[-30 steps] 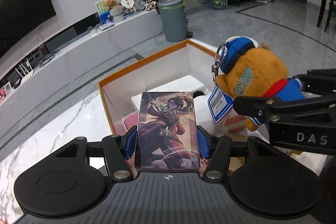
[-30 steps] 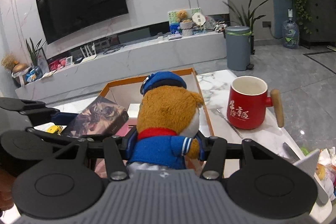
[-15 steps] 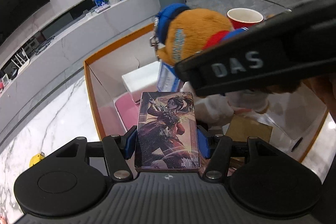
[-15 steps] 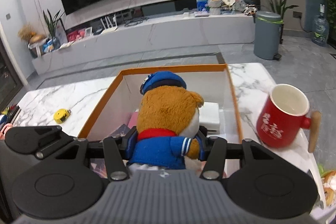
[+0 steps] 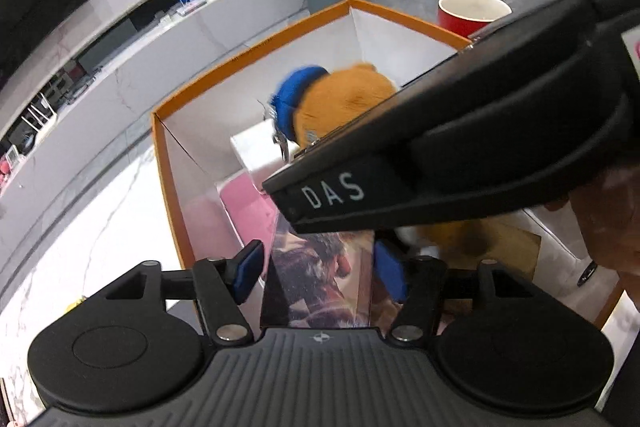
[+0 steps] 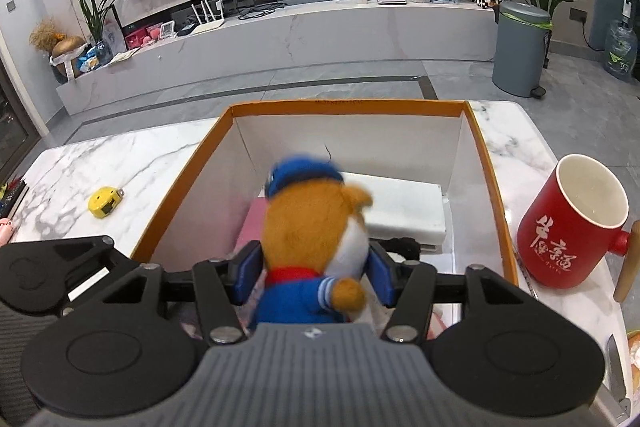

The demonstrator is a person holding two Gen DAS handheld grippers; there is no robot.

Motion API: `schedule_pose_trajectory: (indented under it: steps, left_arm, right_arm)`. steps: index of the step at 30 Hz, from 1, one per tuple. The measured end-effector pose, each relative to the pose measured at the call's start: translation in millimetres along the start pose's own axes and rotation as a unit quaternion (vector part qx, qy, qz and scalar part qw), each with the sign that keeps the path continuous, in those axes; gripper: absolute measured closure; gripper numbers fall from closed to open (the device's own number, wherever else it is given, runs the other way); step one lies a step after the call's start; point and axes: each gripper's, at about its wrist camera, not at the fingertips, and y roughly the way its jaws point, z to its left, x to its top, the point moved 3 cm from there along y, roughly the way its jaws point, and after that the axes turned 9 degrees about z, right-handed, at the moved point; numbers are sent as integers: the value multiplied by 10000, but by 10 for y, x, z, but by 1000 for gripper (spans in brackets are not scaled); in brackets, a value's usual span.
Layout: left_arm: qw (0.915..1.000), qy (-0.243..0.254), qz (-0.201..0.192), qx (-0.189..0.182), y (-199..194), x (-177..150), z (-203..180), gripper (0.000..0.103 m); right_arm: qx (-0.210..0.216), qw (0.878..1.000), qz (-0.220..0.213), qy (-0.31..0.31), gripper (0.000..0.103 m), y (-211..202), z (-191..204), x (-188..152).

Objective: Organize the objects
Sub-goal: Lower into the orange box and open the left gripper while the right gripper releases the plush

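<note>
Tongs opening on both sides since before; left tongs (image 5: 320,267) freeing card (image 5: 320,279); right tongs (image 6: 316,273) freeing bear (image 6: 316,227).

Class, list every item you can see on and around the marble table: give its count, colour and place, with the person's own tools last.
Box: 1, orange rim, white inside, on table.
Plush bear: 1, brown, blue cap, over box, between right gripper's opening jaws.
Illustrated card box: 1, dark art, between left gripper's opening jaws.
White block: 1, inside box.
Pink item: 1, inside box.
Mug: 1, red, right of box.
Tape measure: 1, yellow, left of box.
Table: 1, white marble.
Left gripper: black, blue pads.
Right gripper: black, blue pads.
</note>
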Motion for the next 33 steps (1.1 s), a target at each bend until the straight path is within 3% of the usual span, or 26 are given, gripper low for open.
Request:
schedule_pose_trajectory:
  steps: [15, 33]
  left_arm:
    - [9997, -70, -216, 87, -164, -106, -13, 22]
    - [9985, -149, -512, 145, -418, -132, 132, 22]
  right_arm:
    - [-107, 9974, -491, 518, 35, -249, -178, -74]
    - [-212, 9984, -418, 316, 35, -506, -21, -317]
